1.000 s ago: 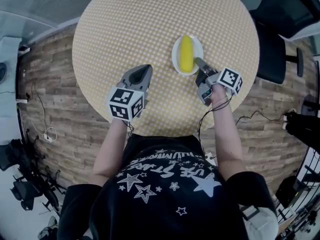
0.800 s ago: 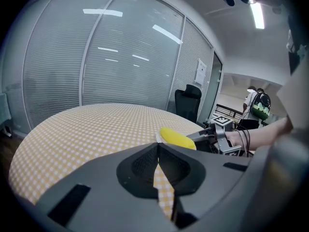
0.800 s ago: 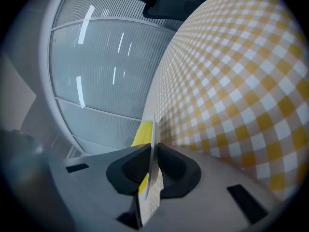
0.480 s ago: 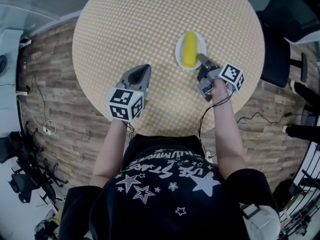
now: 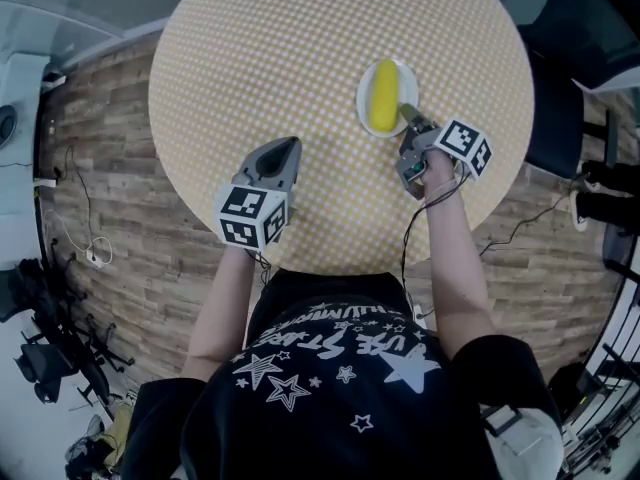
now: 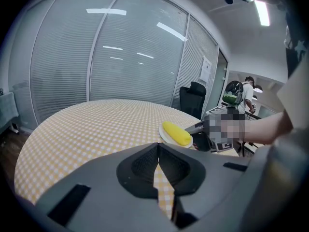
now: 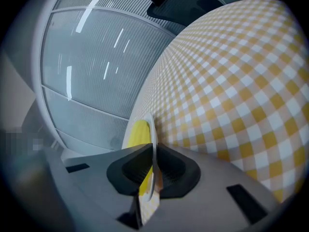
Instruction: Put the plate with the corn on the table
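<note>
A small white plate (image 5: 399, 81) carrying a yellow corn cob (image 5: 383, 96) is over the right part of the round table (image 5: 300, 48) with its yellow checked cloth. My right gripper (image 5: 410, 118) is shut on the plate's near rim. In the right gripper view the rim (image 7: 152, 144) stands edge-on between the jaws, with the corn (image 7: 139, 131) to its left. I cannot tell whether the plate touches the cloth. My left gripper (image 5: 281, 155) hovers over the table's near side, shut and holding nothing. The left gripper view has the plate (image 6: 165, 135), the corn (image 6: 176, 133) and the right gripper (image 6: 202, 135) ahead.
A black office chair (image 5: 545, 108) stands just right of the table. Wooden floor with cables (image 5: 80, 248) surrounds it. Glass walls with blinds (image 6: 96, 57) lie beyond the table, and a person with a backpack (image 6: 240, 88) stands in the far background.
My right gripper has carried the plate with the corn a little farther out and to the right over the table. The left gripper has stayed put.
</note>
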`<act>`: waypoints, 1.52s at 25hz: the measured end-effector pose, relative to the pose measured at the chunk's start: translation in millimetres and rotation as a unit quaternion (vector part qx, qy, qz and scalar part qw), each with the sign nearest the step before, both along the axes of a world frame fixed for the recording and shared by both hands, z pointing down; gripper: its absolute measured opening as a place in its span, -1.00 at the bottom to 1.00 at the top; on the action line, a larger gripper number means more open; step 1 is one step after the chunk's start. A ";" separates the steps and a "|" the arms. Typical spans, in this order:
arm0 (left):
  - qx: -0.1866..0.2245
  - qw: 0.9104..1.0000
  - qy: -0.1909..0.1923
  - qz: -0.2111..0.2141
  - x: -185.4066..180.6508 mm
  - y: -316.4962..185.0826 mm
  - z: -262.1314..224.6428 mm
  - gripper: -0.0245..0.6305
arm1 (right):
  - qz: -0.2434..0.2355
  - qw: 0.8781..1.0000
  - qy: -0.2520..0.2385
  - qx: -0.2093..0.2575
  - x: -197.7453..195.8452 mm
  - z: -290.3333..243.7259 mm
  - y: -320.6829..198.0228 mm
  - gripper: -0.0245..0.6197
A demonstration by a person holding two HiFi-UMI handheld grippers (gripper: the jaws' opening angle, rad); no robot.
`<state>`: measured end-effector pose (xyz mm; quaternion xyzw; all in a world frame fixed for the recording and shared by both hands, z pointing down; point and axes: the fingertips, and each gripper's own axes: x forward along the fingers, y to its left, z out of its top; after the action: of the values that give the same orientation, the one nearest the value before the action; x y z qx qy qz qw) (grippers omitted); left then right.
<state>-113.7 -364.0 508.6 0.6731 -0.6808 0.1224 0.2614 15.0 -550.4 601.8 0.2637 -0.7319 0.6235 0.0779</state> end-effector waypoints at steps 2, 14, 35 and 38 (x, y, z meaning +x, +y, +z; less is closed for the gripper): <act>0.000 1.000 0.002 -0.003 -0.2 1.4 2.5 -0.90 | 0.003 1.000 0.016 0.000 0.2 3.2 -2.0 -0.80; -0.005 1.000 0.005 0.004 -8.2 15.7 11.8 -0.90 | 0.024 0.998 0.056 0.005 -3.4 8.2 3.5 -0.64; 0.047 0.995 0.007 0.093 -3.1 38.3 -28.1 -0.90 | 0.032 0.979 -0.023 0.200 2.3 -99.3 63.0 -0.65; 0.062 0.992 0.007 0.106 -8.0 51.4 -40.7 -0.90 | 0.013 0.966 -0.004 0.258 -3.8 -125.6 87.1 -0.65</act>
<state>-121.8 -312.6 467.9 0.7576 -0.6098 0.1020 0.2092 11.1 -463.3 476.2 0.2818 -0.8648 0.4156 -0.0042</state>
